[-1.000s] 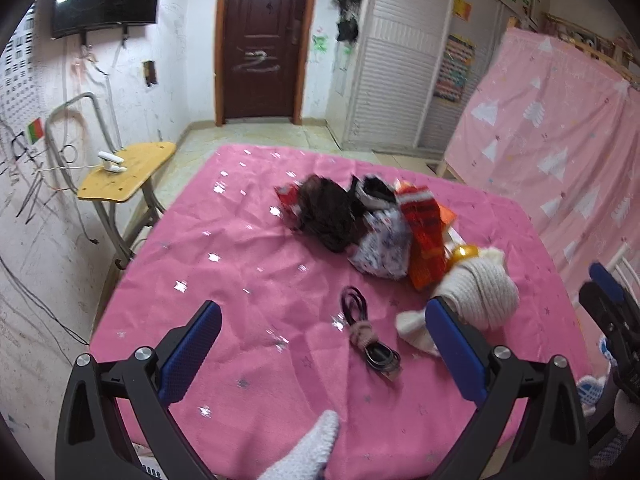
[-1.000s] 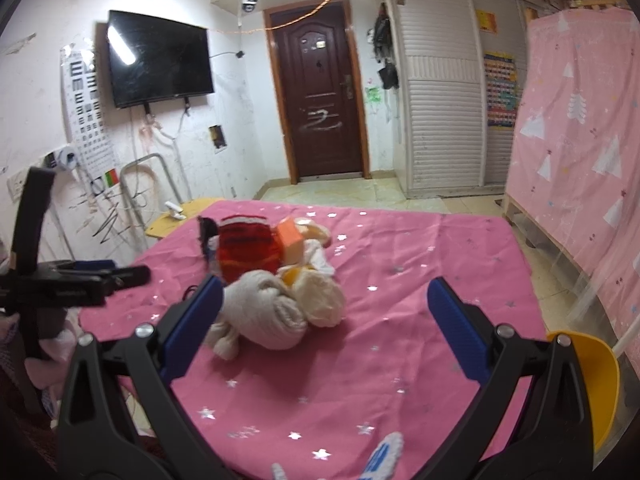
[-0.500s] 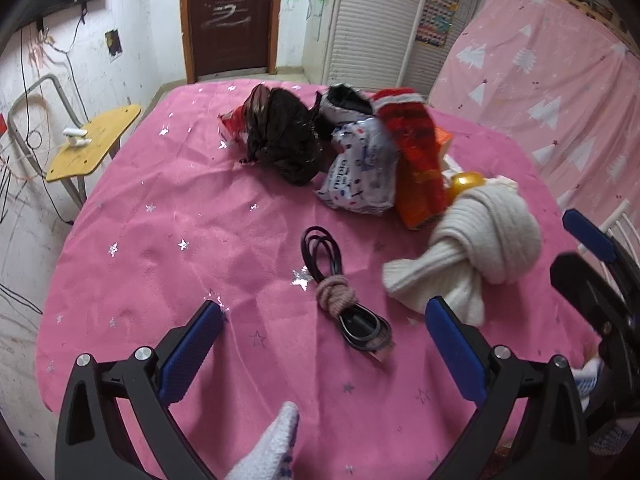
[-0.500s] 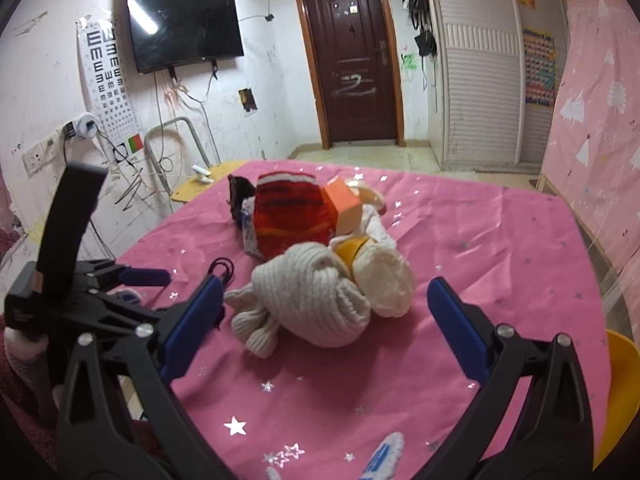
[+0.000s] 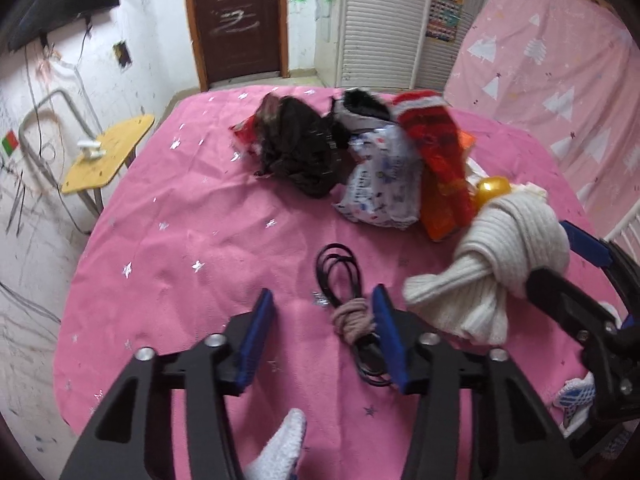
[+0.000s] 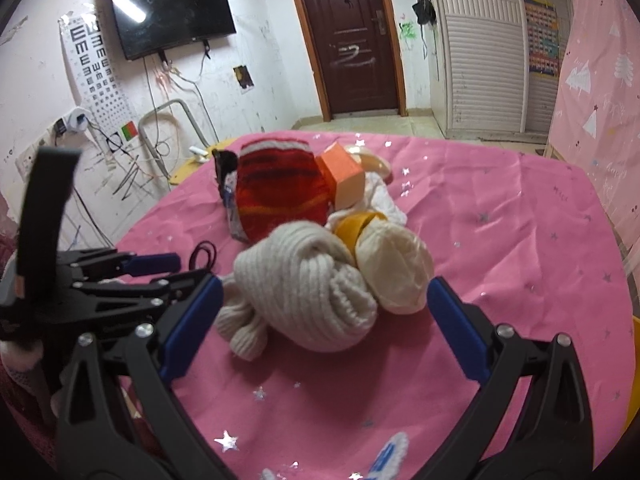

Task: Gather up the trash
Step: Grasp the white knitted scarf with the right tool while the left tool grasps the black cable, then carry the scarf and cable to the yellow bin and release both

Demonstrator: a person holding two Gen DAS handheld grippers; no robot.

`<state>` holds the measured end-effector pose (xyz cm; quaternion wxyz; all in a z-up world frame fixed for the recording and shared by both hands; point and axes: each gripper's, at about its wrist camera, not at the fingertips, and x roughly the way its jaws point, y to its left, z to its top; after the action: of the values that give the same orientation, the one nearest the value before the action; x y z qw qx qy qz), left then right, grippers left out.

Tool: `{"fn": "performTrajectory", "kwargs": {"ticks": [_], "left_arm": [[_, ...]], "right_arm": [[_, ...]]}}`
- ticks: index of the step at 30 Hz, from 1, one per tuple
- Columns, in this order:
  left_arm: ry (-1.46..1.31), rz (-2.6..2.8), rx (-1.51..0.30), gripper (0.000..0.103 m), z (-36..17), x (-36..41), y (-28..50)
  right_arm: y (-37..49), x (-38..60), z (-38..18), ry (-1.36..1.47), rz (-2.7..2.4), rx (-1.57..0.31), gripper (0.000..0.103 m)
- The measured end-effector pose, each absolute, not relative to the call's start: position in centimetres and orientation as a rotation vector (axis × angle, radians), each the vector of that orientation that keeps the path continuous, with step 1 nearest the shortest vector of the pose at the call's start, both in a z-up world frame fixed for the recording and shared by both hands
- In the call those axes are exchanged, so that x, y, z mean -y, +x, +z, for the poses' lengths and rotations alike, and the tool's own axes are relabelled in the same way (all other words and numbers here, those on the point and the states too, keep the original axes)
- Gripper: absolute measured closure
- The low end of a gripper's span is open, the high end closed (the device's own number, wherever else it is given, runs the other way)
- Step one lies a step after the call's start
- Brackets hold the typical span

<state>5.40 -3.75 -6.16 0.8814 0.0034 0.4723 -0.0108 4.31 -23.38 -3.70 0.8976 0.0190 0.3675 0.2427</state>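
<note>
A coiled black cable (image 5: 340,268) bound with a pinkish hair tie (image 5: 354,320) lies on the pink star-print cloth (image 5: 192,264). My left gripper (image 5: 322,300) hovers over it, jaws closing, with the tie just inside the right pad and nothing pressed. A white knitted scarf (image 6: 308,284) sits between the wide-open fingers of my right gripper (image 6: 324,284). Behind it are a cream ball (image 6: 396,272), a yellow tape roll (image 6: 356,228), a red knitted piece (image 6: 280,192) and an orange box (image 6: 344,172). A printed white bag (image 5: 380,184) and a dark crumpled bag (image 5: 300,152) lie farther back.
A yellow side table (image 5: 108,152) stands left of the bed by the marked wall. A pink curtain (image 5: 560,60) hangs on the right, with a door (image 6: 352,36) and slatted wardrobe beyond. A yellow bin (image 6: 635,360) shows at the right edge. A white gloved fingertip (image 5: 280,452) is below my left gripper.
My left gripper's jaws have narrowed from wide apart to roughly a third of that. Both grippers came down and forward, the left over the cable, the right up to the scarf.
</note>
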Motion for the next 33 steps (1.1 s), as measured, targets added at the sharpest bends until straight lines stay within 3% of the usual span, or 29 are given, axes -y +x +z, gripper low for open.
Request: {"fn": "performTrajectory", "kwargs": {"ticks": [3, 6, 11, 12, 24, 33], "left_arm": [[0.066, -0.050, -0.968, 0.090, -5.8, 5.3, 4.8], [0.073, -0.073, -0.972, 0.093, -5.9, 6.1, 4.4], [-0.032, -0.110, -0.985, 0.094, -5.6, 5.1, 3.7], [-0.037, -0.109, -0.978, 0.094, -5.5, 5.0, 3.6], [-0.015, -0.101, -0.886, 0.094, -1.5, 6.6, 1.9], [0.070, -0.216, -0.808, 0.093, 2.3, 13.6, 2.5]], "right_arm": [[4.7, 23.1, -4.3, 0.034, 0.511, -0.802, 0.005], [4.9, 23.0, -4.5, 0.028, 0.513, -0.814, 0.005], [5.2, 23.7, -4.9, 0.082, 0.537, -0.821, 0.040], [5.2, 23.9, -5.0, 0.102, 0.552, -0.819, 0.054], [3.0, 28.5, -2.2, 0.230, 0.558, -0.647, 0.057], [1.2, 37.7, 0.6, 0.322, 0.362, -0.503, 0.056]]}}
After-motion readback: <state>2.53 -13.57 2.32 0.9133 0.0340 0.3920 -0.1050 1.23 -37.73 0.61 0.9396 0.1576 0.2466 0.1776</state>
